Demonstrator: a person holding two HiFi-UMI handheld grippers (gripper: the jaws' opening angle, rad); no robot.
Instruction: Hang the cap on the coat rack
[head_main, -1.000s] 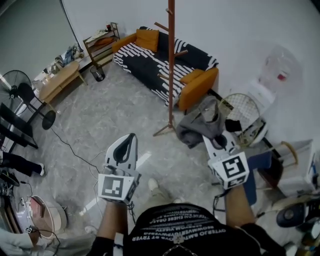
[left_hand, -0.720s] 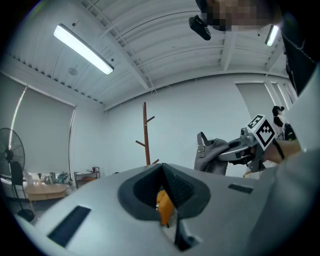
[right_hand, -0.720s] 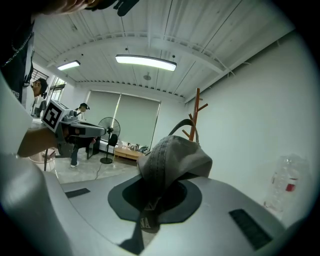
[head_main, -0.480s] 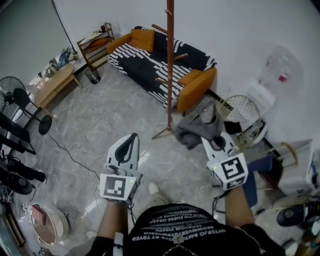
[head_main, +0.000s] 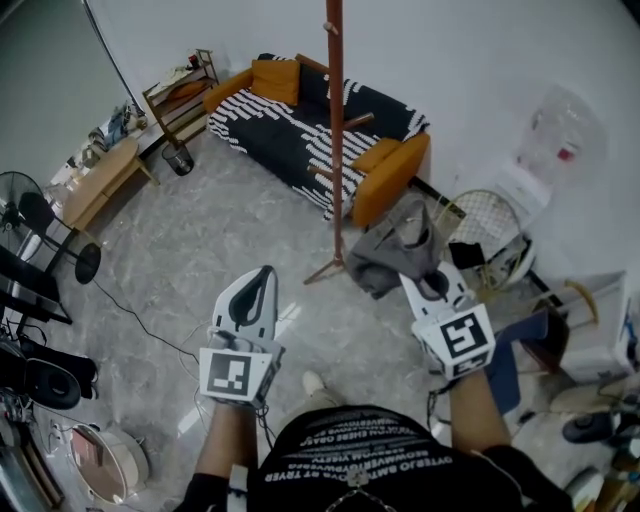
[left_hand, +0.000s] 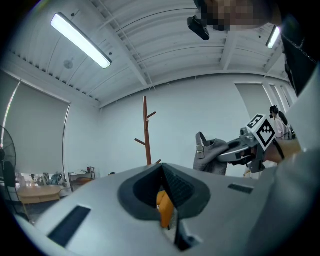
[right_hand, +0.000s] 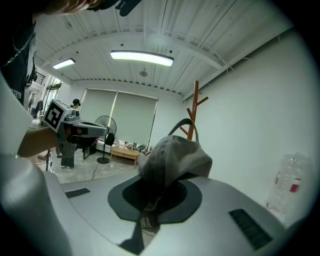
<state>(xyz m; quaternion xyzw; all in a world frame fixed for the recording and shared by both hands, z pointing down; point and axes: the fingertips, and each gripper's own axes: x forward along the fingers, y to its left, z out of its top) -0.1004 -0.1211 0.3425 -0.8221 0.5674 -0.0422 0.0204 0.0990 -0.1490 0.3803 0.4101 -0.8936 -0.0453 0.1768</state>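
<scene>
Though already gripped and clear of the floor, had not yet put the cap (head_main: 398, 250) on anything. Held it just right of centre in the head view, bunched and drooping from the right gripper (head_main: 420, 283), jaws narrowed tight onto its grey fabric. Carried the left gripper (head_main: 252, 292) at lower left of centre, jaws drawn together on nothing. Saw the coat rack (head_main: 336, 140) standing up the middle of the frame, visible pegs bare, its pole close to the cap's left edge in the picture yet judged farther off across the floor. Judged pickup done. Left to do: closing on the rack, raising the cap to a peg, hooking it over, letting go.
</scene>
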